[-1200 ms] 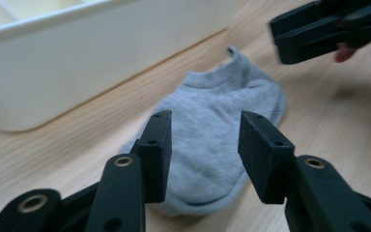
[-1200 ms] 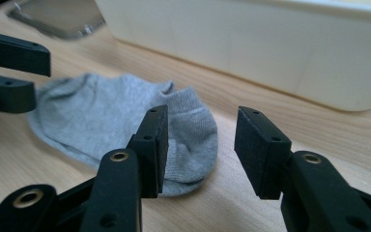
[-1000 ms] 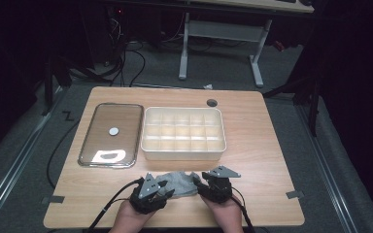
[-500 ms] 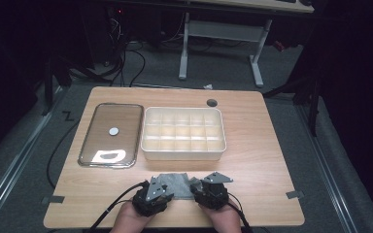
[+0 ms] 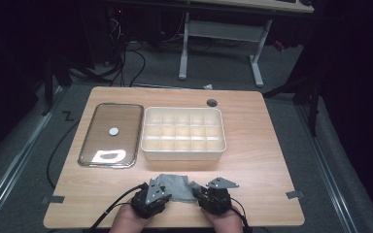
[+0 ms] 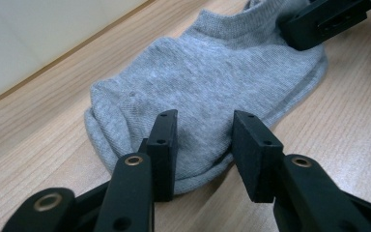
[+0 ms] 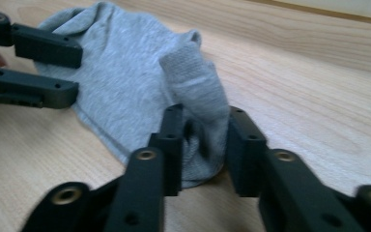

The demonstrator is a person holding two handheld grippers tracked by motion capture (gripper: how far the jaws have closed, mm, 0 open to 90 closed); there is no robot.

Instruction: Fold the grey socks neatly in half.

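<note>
High view: a small grey knitted ankle sock (image 5: 175, 187) lies flat on the light wooden surface (image 5: 267, 165), near its front edge, just in front of a cream plastic organiser tray with a grid of small compartments (image 5: 183, 151). To the tray's left lies a clear rounded-rectangle lid with a metal rim and a white disc at its centre (image 5: 110, 134). Two hands come in from the bottom edge. The left hand-held gripper (image 5: 156, 190) sits at the sock's left end and the right hand-held gripper (image 5: 201, 193) at its right end, each reaching onto the fabric.

Left gripper view: the sock (image 6: 212, 77) stretches away from the camera, with its ribbed cuff at the far end. The left hand-held gripper (image 6: 204, 145) straddles the near, rounded end of the sock; its jaws stand apart with a clear gap and flat fabric between them, so it is open, not pinching. Its jaws have just been closing a little. The right hand-held gripper (image 6: 319, 19) reaches the cuff at the top right.

Right gripper view: the right hand-held gripper (image 7: 203, 145) has just been closing, and a raised fold of the sock (image 7: 125, 77) stands between its jaws, both of which press against it: it grips the sock's edge. The left hand-held gripper (image 7: 75, 67) shows at the far left, jaws apart over the sock's other end.
</note>
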